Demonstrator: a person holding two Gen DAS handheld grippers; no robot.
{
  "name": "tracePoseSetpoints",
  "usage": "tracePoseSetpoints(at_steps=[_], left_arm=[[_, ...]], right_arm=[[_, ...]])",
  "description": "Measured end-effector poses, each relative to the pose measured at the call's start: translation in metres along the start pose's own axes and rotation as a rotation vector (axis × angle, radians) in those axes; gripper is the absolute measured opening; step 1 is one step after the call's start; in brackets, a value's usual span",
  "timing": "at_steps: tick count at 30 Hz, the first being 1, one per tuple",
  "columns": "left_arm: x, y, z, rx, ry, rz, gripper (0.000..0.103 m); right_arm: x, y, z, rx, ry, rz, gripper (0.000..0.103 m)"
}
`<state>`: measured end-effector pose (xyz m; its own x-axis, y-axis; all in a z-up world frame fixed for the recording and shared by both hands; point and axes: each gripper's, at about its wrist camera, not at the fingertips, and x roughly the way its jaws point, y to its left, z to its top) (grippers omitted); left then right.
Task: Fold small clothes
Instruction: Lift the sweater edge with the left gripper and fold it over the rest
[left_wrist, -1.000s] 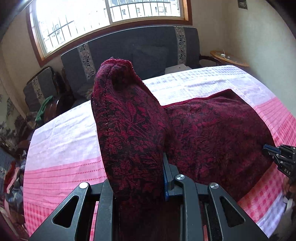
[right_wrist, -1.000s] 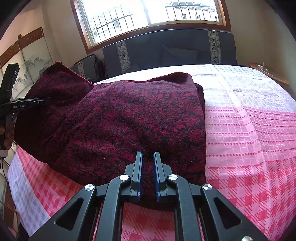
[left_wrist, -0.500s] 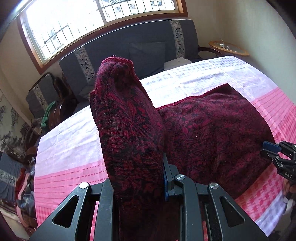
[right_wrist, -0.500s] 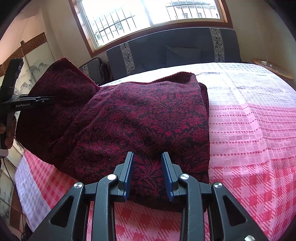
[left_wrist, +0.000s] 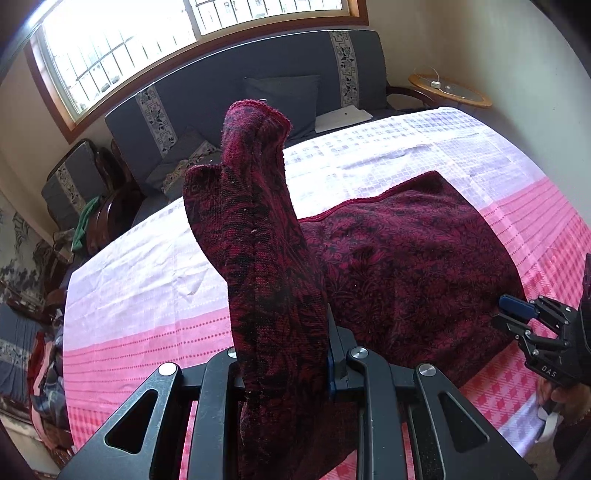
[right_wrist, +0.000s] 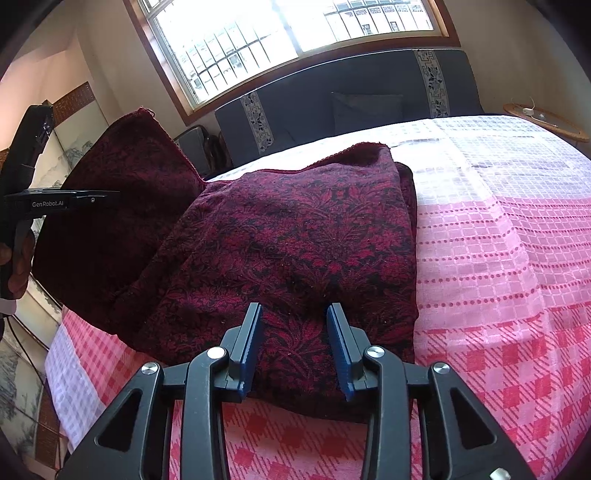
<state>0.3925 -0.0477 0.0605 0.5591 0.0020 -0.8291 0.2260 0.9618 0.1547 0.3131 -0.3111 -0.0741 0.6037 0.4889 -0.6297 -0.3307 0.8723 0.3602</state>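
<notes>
**Right tool lets go while left lifts the cloth's edge**

Since a second ago the right tool (right_wrist: 293, 345) has spread its jaws wide and released the one dark red patterned garment (right_wrist: 295, 251), which it earlier pinched at the near edge; its two blue-padded fingers (right_wrist: 251, 343) now stand apart over the cloth with nothing between them. The left tool (left_wrist: 284, 354) still clamps a thick bunched fold of the same garment, jaws closed tight on it, and that fold rises upright in front of the camera.

The rest of the garment lies flat on the bed (right_wrist: 517, 258), across the middle of its near edge, on a single pink-and-white checked cover. From the left wrist view the right tool (left_wrist: 532, 328) sits at the garment's right near corner, just beside the cloth.

Beyond the far edge of the bed stand one dark grey sofa (left_wrist: 258, 92), one round side table (left_wrist: 448, 90) and one large barred window (right_wrist: 295, 33).
</notes>
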Motion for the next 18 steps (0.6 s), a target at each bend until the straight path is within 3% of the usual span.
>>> tracePoseSetpoints(at_steps=[11,18], left_arm=[[0.006,0.011,0.022,-0.206,0.084,-0.182,0.021],[0.006,0.0,0.033,-0.273,0.092,-0.221,0.021]], right_arm=[[-0.004,-0.006,-0.001,0.038,-0.022,0.036,0.036],[-0.005,-0.008,-0.001,0.05,-0.029,0.056,0.039]])
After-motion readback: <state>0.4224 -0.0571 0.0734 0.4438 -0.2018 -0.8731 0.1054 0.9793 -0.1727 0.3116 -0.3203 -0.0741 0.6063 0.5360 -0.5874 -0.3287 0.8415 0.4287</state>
